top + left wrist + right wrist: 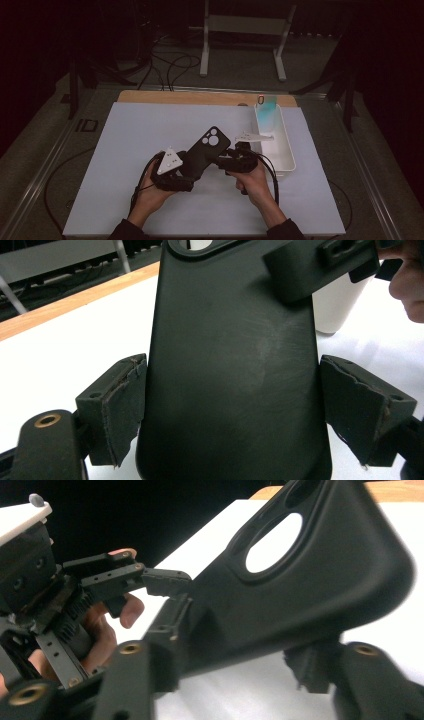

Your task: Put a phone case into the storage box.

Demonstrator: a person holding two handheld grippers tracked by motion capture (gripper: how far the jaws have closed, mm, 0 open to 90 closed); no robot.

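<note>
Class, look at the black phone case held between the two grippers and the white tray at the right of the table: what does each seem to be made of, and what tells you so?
Black phone case: probably soft matte silicone or rubbery plastic; dull sheen, faint scuff marks, rounded edges.
White tray: likely rigid plastic, smooth finish; thin even walls, uniform white. Neither can be told for sure.

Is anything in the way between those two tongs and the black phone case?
Nothing visible. The black phone case already sits between the pads of the left tongs, which grip its lower sides. The right tongs straddle its upper part near the camera cutout; whether their pads press it is unclear. It is held above the white mat.
</note>
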